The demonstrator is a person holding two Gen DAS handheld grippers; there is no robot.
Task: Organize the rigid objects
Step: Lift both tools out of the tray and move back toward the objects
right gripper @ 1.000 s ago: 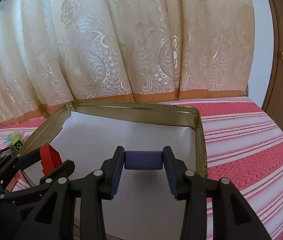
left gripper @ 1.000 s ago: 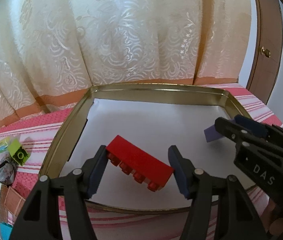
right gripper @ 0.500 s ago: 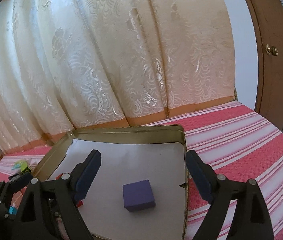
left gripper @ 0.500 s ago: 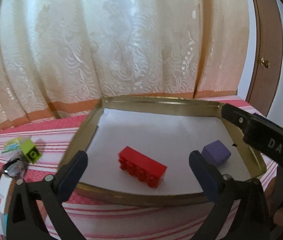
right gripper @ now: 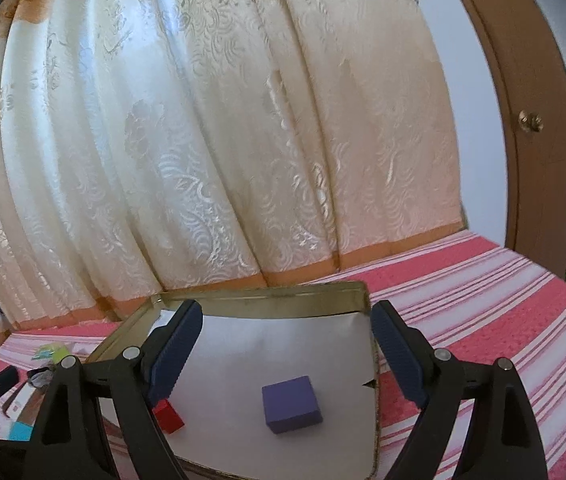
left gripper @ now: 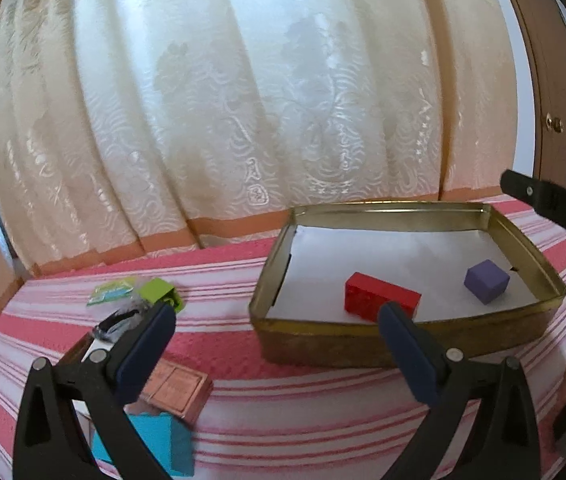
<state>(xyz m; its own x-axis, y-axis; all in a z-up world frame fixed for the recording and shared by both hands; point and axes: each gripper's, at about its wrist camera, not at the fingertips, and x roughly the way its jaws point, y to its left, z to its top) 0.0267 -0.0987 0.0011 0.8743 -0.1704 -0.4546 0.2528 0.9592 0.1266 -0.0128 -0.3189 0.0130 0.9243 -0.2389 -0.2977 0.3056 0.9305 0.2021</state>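
Resting on the white liner inside the gold tin tray point(left gripper: 411, 338) are a red brick point(left gripper: 379, 298) toward the tray's left and a purple cube point(left gripper: 486, 281) toward its right, apart from each other. Left of the tray lie a green block point(left gripper: 159, 292), a copper box point(left gripper: 177, 386) and a teal block point(left gripper: 155, 442). The left gripper point(left gripper: 277, 346) and the right gripper point(right gripper: 287, 350) both stand with jaws wide apart, holding nothing.

Striped bedspread point(left gripper: 323, 412) (pink, white) bears tin tray point(left gripper: 403, 344).
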